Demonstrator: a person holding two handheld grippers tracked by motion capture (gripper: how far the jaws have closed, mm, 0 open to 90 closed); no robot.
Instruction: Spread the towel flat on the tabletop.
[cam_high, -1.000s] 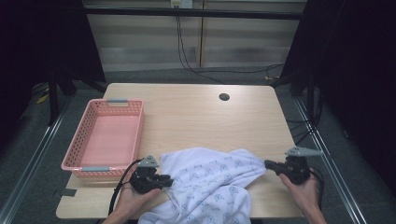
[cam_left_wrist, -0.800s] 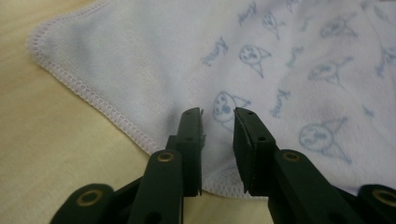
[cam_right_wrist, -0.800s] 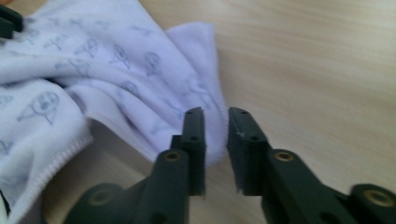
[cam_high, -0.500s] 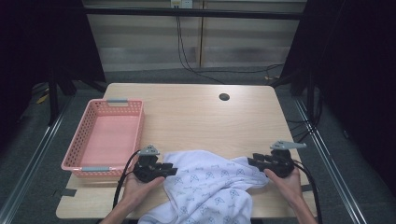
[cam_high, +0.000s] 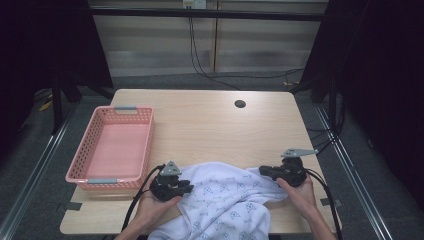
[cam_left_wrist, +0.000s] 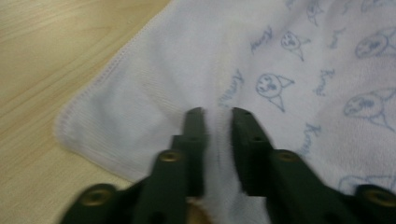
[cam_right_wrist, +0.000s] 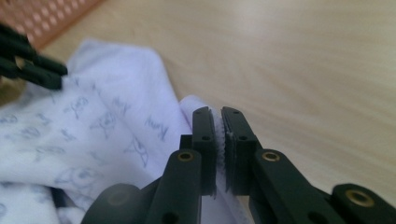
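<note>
A white cloth (cam_high: 225, 200) printed with small blue figures lies crumpled at the table's front edge and hangs partly over it. My left gripper (cam_high: 188, 188) is at the cloth's left corner. Its jaws have just been closing and now pinch a fold of the cloth (cam_left_wrist: 261, 60) between the left gripper's (cam_left_wrist: 217, 114) tips. My right gripper (cam_high: 263, 171) is at the cloth's right edge. It too has just been closing, and a thin white hem (cam_right_wrist: 140, 116) is pressed between the pads at the right gripper's (cam_right_wrist: 218, 116) tips.
A pink plastic basket (cam_high: 112, 150) stands empty on the left of the wooden table (cam_high: 210, 125). A round cable hole (cam_high: 240, 104) sits near the far edge. Black cables trail from both grippers. The left gripper's jaws (cam_right_wrist: 32, 65) show in the right gripper view's top-left corner.
My right gripper has moved left onto the cloth's right edge and closed on it. The left gripper stayed at the left corner and closed. The cloth has bunched inward.
</note>
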